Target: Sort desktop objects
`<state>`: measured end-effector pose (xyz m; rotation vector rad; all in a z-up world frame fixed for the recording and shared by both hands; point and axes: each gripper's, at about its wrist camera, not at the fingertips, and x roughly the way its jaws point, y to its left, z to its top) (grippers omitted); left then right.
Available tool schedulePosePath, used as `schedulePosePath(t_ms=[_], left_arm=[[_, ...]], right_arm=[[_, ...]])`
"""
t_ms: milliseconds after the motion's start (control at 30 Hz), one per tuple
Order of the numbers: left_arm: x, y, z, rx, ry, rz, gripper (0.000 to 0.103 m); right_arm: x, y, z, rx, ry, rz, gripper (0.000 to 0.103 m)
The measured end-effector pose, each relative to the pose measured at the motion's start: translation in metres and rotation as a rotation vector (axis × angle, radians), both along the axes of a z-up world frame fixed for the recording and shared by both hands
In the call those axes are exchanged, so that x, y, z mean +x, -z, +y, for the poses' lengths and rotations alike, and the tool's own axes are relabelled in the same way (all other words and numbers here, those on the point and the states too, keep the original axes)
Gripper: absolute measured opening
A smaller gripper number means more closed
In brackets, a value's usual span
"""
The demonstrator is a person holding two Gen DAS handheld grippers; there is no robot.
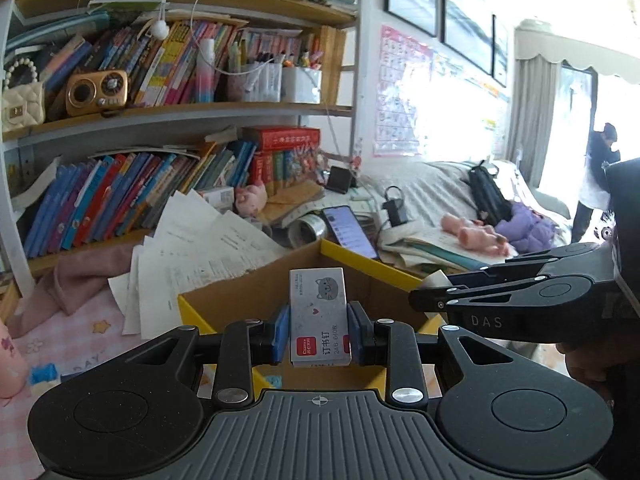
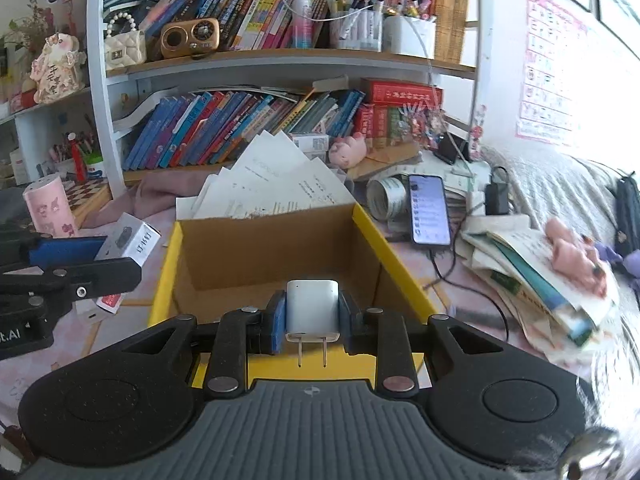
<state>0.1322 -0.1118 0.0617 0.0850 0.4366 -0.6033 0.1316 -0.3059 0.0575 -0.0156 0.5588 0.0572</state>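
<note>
My left gripper [image 1: 319, 320] is shut on a small grey staple box [image 1: 319, 314] with a cat drawing, held upright above the near edge of an open cardboard box [image 1: 240, 292] with a yellow rim. My right gripper [image 2: 312, 316] is shut on a white charger plug [image 2: 312, 310], prongs pointing toward the camera, over the near rim of the same box [image 2: 260, 248]. In the right wrist view the left gripper [image 2: 68, 268] and its staple box [image 2: 130, 240] show at the left. In the left wrist view the right gripper [image 1: 432, 300] shows at the right.
Loose papers [image 2: 276, 184] lean behind the box. A phone [image 2: 430, 210], a tape roll [image 2: 386, 198], a black charger with cable [image 2: 496, 198] and a stack of books [image 2: 536, 272] lie to the right. A pink cylinder [image 2: 50, 208] stands left. Bookshelves [image 2: 260, 60] fill the back.
</note>
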Motion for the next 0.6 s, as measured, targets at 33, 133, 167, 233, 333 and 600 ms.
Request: schedulePosePath(t_ms=[33,133,167,233,333,600], left_arm=[[0.004,0.001,-0.004,0.003,-0.012,0.0,0.029],[0.017,0.004,-0.017,0.022,-0.055,0.011,0.029],[0.021,0.006,-0.02,0.031,-0.07,0.019,0.029],[0.029,0.01,-0.028,0.057,-0.096,0.04,0.029],[0.04,0.018,-0.039,0.111,-0.118,0.081,0.029],[0.063,0.044,-0.064,0.271,-0.121,0.202,0.029]], right_arm=[[0.008,0.0,-0.004,0.0,-0.016,0.004,0.025],[0.033,0.003,-0.015,0.006,-0.07,0.018,0.025],[0.04,0.004,-0.018,0.011,-0.088,0.021,0.025],[0.056,0.006,-0.023,0.022,-0.128,0.028,0.025],[0.081,0.013,-0.025,0.033,-0.189,0.058,0.025],[0.142,0.051,-0.021,0.05,-0.286,0.238,0.025]])
